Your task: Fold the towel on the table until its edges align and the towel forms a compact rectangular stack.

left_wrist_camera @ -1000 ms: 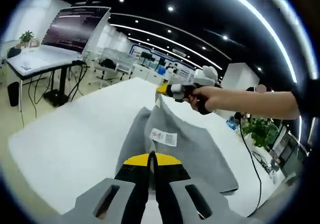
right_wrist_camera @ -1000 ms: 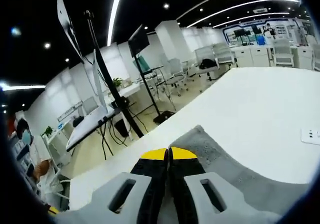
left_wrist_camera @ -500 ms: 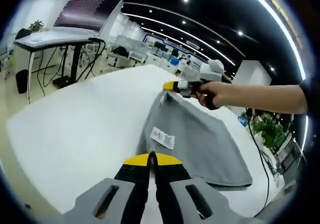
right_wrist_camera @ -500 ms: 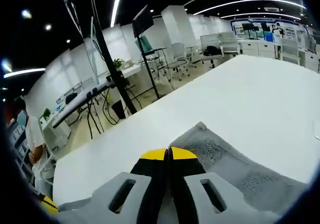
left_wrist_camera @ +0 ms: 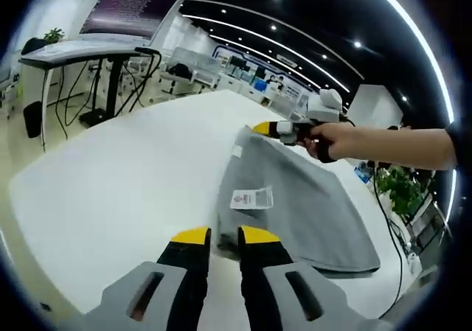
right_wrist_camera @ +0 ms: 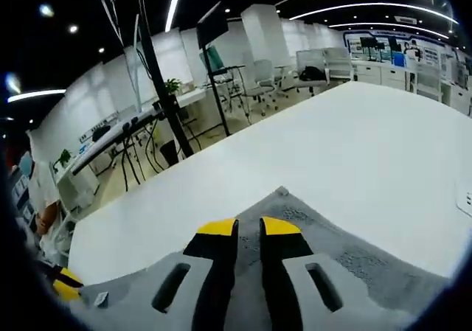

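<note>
The grey towel [left_wrist_camera: 295, 206] lies flat and folded on the white table [left_wrist_camera: 110, 176], with its white label [left_wrist_camera: 251, 198] facing up. My left gripper [left_wrist_camera: 225, 235] stands open just before the towel's near edge, with nothing between its jaws. At the towel's far corner a hand holds my right gripper [left_wrist_camera: 276, 130]. In the right gripper view, my right gripper [right_wrist_camera: 248, 228] has its jaws apart over the towel [right_wrist_camera: 354, 265], whose corner [right_wrist_camera: 280, 195] rests on the table [right_wrist_camera: 354, 147]. The left gripper's yellow tip [right_wrist_camera: 63, 283] peeks in at the lower left.
A desk [left_wrist_camera: 74, 51] with a large screen [left_wrist_camera: 125, 7] stands beyond the table's left side. Potted plants [left_wrist_camera: 398, 191] and a cable [left_wrist_camera: 383, 235] sit off the right edge. Black stands [right_wrist_camera: 158, 88], chairs [right_wrist_camera: 258, 84] and a seated person [right_wrist_camera: 44, 220] are past the table.
Both grippers have opened and let go of the towel. Its lifted edge has dropped flat onto the table, and the label now lies face up.
</note>
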Tool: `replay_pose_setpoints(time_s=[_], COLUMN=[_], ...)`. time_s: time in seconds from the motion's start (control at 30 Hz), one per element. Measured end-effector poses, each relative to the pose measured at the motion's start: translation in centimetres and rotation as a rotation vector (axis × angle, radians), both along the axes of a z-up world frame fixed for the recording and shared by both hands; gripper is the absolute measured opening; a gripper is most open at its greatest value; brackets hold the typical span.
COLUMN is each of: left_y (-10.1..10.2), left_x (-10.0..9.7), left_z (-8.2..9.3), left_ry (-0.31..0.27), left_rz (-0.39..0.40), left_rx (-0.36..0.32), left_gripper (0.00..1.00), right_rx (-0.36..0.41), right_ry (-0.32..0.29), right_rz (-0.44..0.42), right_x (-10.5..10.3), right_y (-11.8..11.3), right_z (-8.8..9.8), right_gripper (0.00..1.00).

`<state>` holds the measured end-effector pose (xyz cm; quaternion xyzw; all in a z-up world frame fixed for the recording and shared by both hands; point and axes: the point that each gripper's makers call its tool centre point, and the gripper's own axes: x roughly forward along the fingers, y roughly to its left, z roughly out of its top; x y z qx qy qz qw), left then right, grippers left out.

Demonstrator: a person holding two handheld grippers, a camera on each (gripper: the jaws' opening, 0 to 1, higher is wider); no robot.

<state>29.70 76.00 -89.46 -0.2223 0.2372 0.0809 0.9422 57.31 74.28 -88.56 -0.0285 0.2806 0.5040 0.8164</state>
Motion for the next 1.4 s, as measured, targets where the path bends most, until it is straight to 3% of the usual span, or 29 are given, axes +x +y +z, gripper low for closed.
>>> replay_pose_setpoints(time_s=[0.23,0.5,0.6,1.1,1.4], left_y=[0.9,-0.3,-0.5,-0.7,-0.5], left_x=[0.3,0.5,0.6,0.9,1.1], left_z=[-0.4,-0.6,-0.9,-1.1,-1.4], left_ry=[0.012,0.049,0.074,0.106,0.126], left_rz=[-0.004,-0.079,-0.108,-0.147,-0.178], left_rx=[-0.006,0.018,0.053,0.070,0.112], left_gripper=[0.15,0.16,0.16,0.16,0.14], right_rx=[-0.017,-0.077,-0.087,-0.163,-0.222], right_ry=[-0.009,-0.023,-0.027,-0.027,-0.001], right_rz=[-0.031,-0.063,-0.086,-0.207,-0.314], right_x=[-0.1,1.2,0.9,2.6,2.5], right_y=[-4.3,-8.9,-11.3,-20.1,-26.3], right_z=[0.6,0.2,0.2,-0.2,-1.3], right_gripper=[0.11,0.15,0.15,0.15,0.16])
